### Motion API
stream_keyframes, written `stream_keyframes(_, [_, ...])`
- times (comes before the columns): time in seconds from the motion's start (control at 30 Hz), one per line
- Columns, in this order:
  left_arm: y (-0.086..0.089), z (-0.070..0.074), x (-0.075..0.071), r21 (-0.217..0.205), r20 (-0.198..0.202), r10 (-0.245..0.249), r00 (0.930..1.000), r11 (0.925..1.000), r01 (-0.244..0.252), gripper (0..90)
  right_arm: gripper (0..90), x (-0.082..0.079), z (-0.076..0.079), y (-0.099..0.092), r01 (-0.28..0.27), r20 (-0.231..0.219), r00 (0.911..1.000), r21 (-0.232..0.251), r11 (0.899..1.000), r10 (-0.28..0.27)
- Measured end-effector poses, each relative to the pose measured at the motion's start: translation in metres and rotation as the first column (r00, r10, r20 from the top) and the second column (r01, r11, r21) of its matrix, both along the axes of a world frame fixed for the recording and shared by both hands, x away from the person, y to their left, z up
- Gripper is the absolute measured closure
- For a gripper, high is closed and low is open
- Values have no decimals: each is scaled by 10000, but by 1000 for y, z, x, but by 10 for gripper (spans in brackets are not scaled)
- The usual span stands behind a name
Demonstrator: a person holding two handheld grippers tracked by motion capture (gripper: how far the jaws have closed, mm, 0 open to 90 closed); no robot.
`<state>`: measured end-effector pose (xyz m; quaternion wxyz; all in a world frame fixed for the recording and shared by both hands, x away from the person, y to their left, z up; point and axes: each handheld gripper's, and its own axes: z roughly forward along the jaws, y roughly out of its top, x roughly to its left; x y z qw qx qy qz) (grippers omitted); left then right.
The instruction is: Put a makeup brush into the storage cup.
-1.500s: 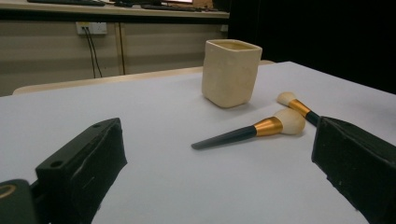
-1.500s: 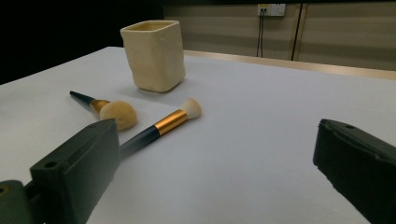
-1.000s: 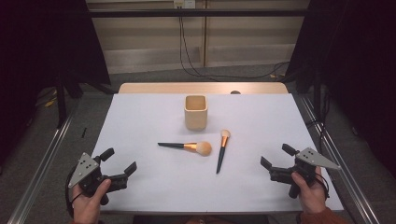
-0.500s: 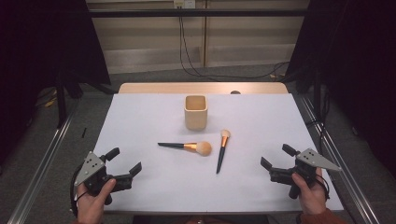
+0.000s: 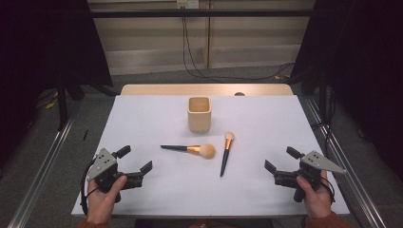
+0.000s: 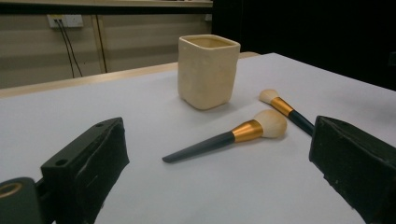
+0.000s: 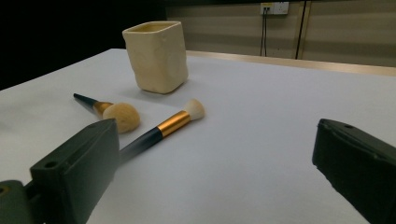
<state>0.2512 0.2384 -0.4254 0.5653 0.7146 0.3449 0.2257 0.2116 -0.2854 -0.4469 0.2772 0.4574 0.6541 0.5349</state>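
Since before, the left gripper (image 5: 134, 164) has edged toward the brushes (image 5: 190, 149), both grippers' jaws gaping empty.

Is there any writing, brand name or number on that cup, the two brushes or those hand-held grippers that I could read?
None can be read.
The cream cup has plain walls in both gripper views.
The large brush and the small brush show bare dark handles and gold bands, no lettering.
The left gripper and right gripper carry plain grey plates; any marking is too small to tell.
The wall socket shows no legible label.
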Motion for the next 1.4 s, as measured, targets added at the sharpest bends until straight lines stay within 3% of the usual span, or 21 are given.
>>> stream_keyframes(0.1, [-2,2,11,116,265,-45,9996,9999,42,35,6,1,-1,1,-58,-34,10000,-26,10000,58])
stream_keyframes(0.47, [-19,6,31,3,1,-145,9999,9999,145,35,3,1,-1,3,-166,-105,9998,-89,9998,165])
stream_keyframes(0.83, [-45,13,45,76,266,-748,9968,9972,746,34,1,0,-1,4,-251,-132,9996,-75,9997,250])
stream_keyframes(1.0, [-57,22,52,-79,358,-1313,9907,9913,1317,30,2,1,-2,4,-249,-159,9996,-85,9997,248])
stream_keyframes(1.17, [-64,24,64,223,445,-1546,9870,9879,1538,28,2,0,-1,3,-259,-168,9995,-51,9997,259])
stream_keyframes(1.3, [-66,18,74,83,157,-1596,9871,9872,1595,26,2,0,-2,3,-288,-174,9994,-55,9996,287])
stream_keyframes(1.33, [-69,16,79,-13,-98,-1812,9834,9835,1812,26,2,0,-2,3,-296,-175,9994,-63,9995,295])
stream_keyframes(1.4, [-72,16,81,6,-137,-1872,9822,9823,1872,26,2,0,-2,4,-304,-160,9994,-92,9995,302])
